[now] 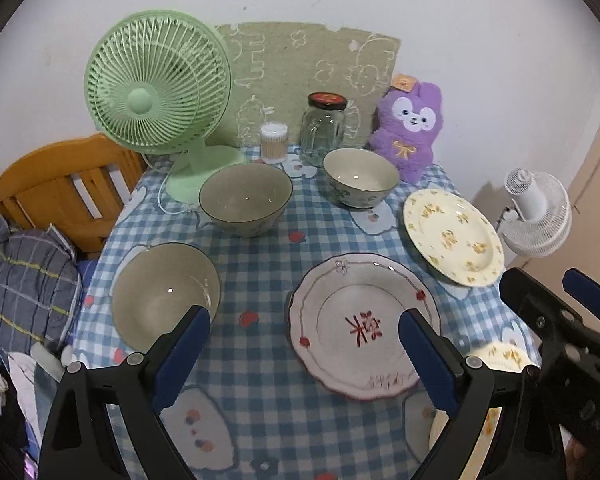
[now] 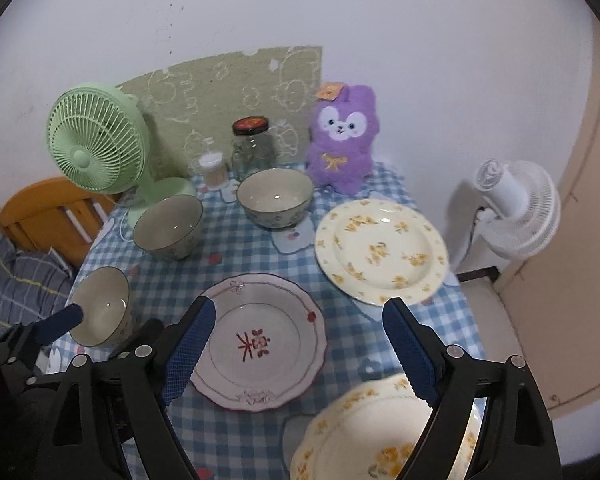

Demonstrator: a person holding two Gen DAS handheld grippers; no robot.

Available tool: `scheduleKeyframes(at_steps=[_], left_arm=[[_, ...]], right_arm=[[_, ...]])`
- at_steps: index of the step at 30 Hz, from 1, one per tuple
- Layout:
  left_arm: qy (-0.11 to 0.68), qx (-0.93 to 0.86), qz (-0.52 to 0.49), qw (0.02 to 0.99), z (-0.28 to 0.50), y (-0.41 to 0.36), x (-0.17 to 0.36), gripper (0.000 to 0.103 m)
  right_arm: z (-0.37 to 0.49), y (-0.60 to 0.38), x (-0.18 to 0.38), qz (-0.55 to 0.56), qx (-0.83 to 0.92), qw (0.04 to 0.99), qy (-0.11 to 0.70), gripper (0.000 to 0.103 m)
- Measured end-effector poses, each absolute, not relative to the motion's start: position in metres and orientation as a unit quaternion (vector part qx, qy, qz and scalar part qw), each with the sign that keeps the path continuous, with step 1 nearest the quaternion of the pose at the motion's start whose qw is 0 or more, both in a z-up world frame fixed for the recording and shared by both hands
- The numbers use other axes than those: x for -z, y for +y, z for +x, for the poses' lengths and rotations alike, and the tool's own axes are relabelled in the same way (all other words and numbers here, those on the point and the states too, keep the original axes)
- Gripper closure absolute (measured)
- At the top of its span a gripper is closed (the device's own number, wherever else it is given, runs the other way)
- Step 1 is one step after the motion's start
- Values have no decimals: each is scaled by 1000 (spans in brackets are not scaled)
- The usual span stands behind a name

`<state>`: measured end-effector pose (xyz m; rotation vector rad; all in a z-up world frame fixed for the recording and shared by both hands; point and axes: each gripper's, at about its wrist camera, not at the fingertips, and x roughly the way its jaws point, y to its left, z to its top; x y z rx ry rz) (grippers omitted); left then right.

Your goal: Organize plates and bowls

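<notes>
On the blue checked tablecloth [image 1: 256,264] stand three bowls: a near left one [image 1: 165,294] [image 2: 100,306], a middle one [image 1: 246,198] [image 2: 168,226] and a far one [image 1: 360,176] [image 2: 275,197]. A white plate with a red character [image 1: 362,320] [image 2: 260,340] lies in front. Two yellow-flowered plates lie at the right, a far one [image 1: 454,236] [image 2: 380,250] and a near one [image 2: 364,436] [image 1: 502,356]. My left gripper [image 1: 304,330] [image 2: 96,326] is open above the cloth between the near bowl and the red-character plate. My right gripper [image 2: 298,322] is open with nothing between its fingers.
A green fan [image 1: 156,84], a cotton-swab box [image 1: 274,142], a glass jar [image 1: 324,128] and a purple plush toy [image 1: 410,128] line the back by the wall. A wooden chair [image 1: 64,188] with a cushion stands left, a white fan [image 2: 516,208] right.
</notes>
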<state>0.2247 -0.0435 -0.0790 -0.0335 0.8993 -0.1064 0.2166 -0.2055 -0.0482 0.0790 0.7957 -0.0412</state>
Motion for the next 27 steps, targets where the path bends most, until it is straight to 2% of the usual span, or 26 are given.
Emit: scheduleKeyframes(at_steps=[11,19,27], left_arm=[[444,33,-16,895,256,-58,120,7],[472,26,-33,881,272,-63,153,16],[481,20,-30,876,285,-67,170,18]], right_arm=[[255,-213,95,49,-1,911,409,15],[280,-214,128,45,-6,899,437,15],[295,-220,144,47,-5,896,442,17]])
